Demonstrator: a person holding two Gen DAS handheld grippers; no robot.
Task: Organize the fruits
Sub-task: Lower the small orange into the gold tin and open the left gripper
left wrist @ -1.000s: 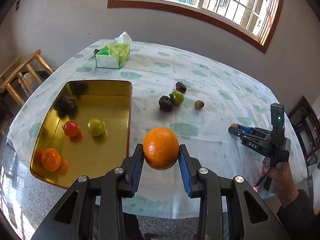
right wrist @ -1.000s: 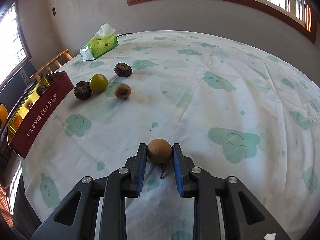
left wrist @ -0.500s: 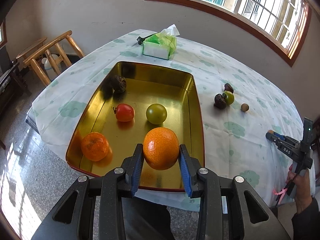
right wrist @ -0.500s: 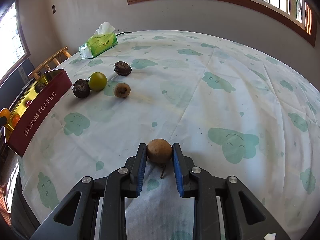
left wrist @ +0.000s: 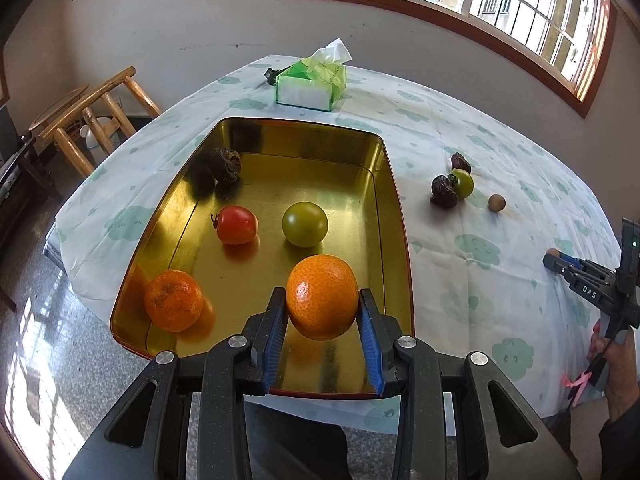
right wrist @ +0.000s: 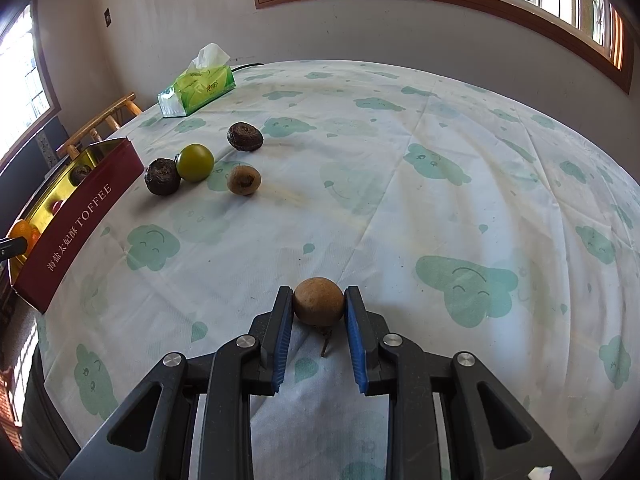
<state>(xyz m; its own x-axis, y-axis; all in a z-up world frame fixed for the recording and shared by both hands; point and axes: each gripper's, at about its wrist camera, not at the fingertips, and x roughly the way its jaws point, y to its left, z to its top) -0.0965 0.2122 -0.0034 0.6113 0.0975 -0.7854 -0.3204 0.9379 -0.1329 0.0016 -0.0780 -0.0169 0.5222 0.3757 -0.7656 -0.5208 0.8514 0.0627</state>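
Sideways: "TOFFEE" on red tin (right wrist: 76,216) wall; left gripper (left wrist: 322,322) fingers clamp orange (left wrist: 322,297); right gripper (right wrist: 319,312) fingers clamp brown fruit (right wrist: 319,301).

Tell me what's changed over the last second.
The left gripper, shut on the orange, carried it leftward from over the tablecloth to above the gold tin. Nothing was released. The right gripper stays clamped on the brown longan; loose fruits unmoved.

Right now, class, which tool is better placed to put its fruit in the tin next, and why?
The left. The left tool grips the orange right over the tin. The right tool grips a brown fruit above the cloth, well away from the tin.
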